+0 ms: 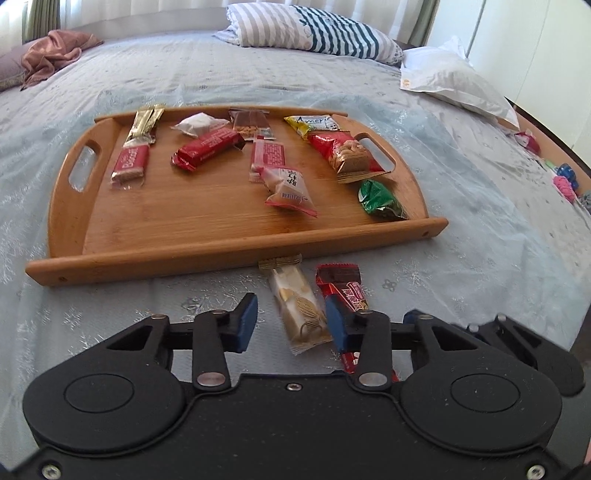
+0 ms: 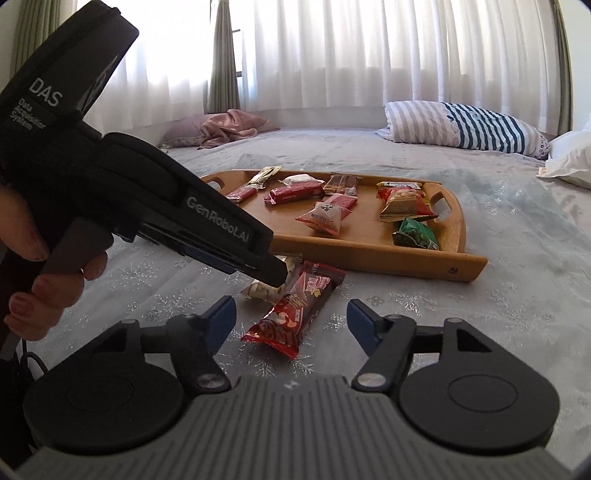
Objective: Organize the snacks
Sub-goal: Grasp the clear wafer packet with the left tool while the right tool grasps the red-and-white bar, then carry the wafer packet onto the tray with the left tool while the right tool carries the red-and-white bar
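Note:
A wooden tray [image 1: 177, 229] on the bed holds several wrapped snacks, among them a green packet [image 1: 380, 201] at its right front corner. Two snacks lie on the bedspread in front of the tray: a pale gold bar [image 1: 299, 306] and a red chocolate bar [image 1: 345, 291]. My left gripper [image 1: 291, 325] is open, its jaws astride the pale gold bar, low over it. In the right wrist view my right gripper [image 2: 291, 317] is open with the red chocolate bar [image 2: 295, 314] between its jaws; the left gripper body [image 2: 166, 206] reaches in over the pale bar [image 2: 262, 290], mostly hiding it. The tray [image 2: 369, 254] lies beyond.
A striped pillow [image 1: 314, 29] and a white pillow [image 1: 454, 81] lie at the far side of the bed. A pink cloth [image 1: 55, 51] lies far left. Small toys [image 1: 565, 181] sit on the bed's right edge. Curtains [image 2: 369, 51] hang behind.

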The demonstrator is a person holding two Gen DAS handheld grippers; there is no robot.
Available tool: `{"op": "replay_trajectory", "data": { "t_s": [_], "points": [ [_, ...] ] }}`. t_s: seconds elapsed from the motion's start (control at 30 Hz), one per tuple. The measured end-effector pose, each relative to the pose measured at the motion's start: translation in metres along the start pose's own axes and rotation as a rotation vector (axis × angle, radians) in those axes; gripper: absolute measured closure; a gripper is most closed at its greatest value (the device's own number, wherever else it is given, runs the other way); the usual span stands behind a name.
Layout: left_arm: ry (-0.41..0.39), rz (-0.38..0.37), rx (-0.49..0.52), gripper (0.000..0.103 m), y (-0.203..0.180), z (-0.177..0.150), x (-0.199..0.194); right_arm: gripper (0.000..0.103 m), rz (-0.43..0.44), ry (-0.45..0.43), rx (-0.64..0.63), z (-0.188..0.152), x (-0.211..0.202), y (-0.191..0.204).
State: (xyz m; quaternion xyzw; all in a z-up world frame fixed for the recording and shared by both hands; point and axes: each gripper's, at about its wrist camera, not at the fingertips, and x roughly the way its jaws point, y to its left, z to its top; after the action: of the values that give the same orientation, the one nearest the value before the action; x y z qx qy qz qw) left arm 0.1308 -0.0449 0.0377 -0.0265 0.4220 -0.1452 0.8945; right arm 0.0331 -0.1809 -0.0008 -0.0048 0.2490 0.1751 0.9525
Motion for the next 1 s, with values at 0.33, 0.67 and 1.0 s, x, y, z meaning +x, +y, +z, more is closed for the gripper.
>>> {"op": "replay_trajectory", "data": {
  "t_s": [0.33, 0.67, 1.0],
  "points": [
    [0.006, -0.005, -0.038, 0.078, -0.002, 0.001, 0.012, 0.057, -0.085, 0.027, 0.100, -0.003, -0.001, -0.007],
    [-0.034, 0.038, -0.015, 0.083, 0.004, -0.003, -0.004, 0.057, -0.110, 0.019, 0.091, 0.001, 0.000, -0.006],
    [-0.037, 0.033, -0.001, 0.080, 0.003, -0.004, 0.002, 0.066, -0.116, 0.035, 0.065, 0.007, 0.017, -0.001]
  ]
}}
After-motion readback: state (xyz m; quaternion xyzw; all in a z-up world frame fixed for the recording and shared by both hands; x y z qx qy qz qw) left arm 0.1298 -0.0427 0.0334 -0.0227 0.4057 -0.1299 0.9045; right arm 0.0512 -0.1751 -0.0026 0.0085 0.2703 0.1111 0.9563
